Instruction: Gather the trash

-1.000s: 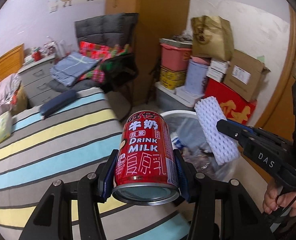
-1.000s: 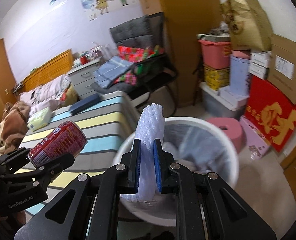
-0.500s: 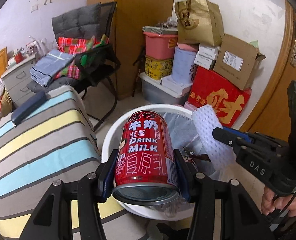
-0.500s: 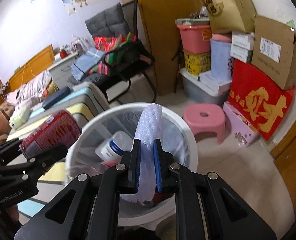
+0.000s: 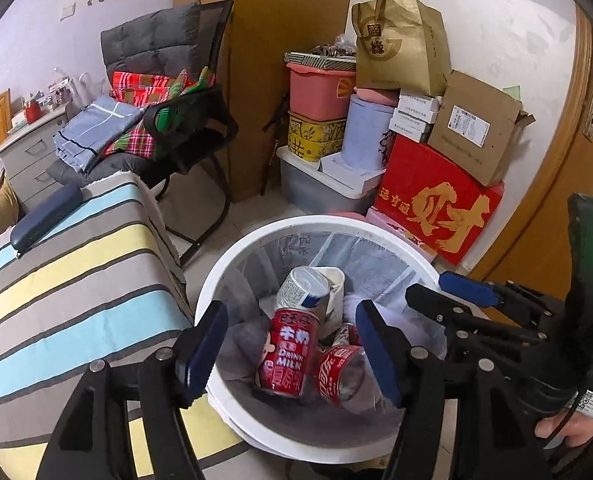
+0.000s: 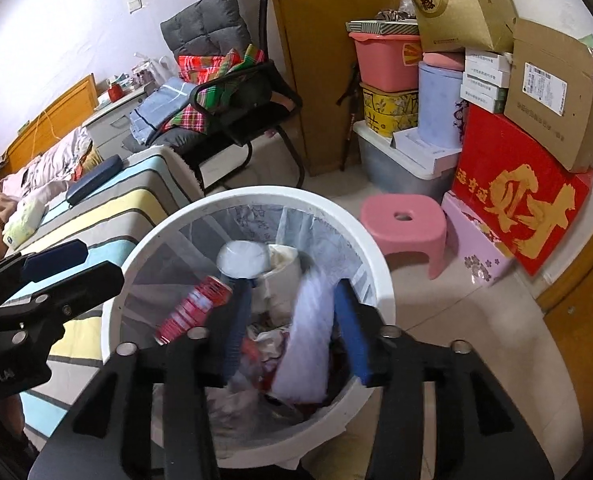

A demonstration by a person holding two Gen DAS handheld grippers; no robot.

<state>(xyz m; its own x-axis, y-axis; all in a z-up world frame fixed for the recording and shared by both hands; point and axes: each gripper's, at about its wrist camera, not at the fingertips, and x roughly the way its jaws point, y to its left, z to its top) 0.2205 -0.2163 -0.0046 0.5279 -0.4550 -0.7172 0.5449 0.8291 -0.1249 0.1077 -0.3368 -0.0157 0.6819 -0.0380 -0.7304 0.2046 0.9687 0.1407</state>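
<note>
Drop step: both claws, left claw point(image 5: 290, 354) and right claw point(image 6: 292, 332), have just been opening; the milk can point(image 5: 286, 354) and foam sleeve point(image 6: 304, 340) fall into the white trash bin point(image 6: 380, 276); next, fetch more trash

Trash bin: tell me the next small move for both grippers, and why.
Probably lift both away. The left gripper and right gripper have just been opening; the red milk can and white foam sleeve are already dropping into the white trash bin.
</note>
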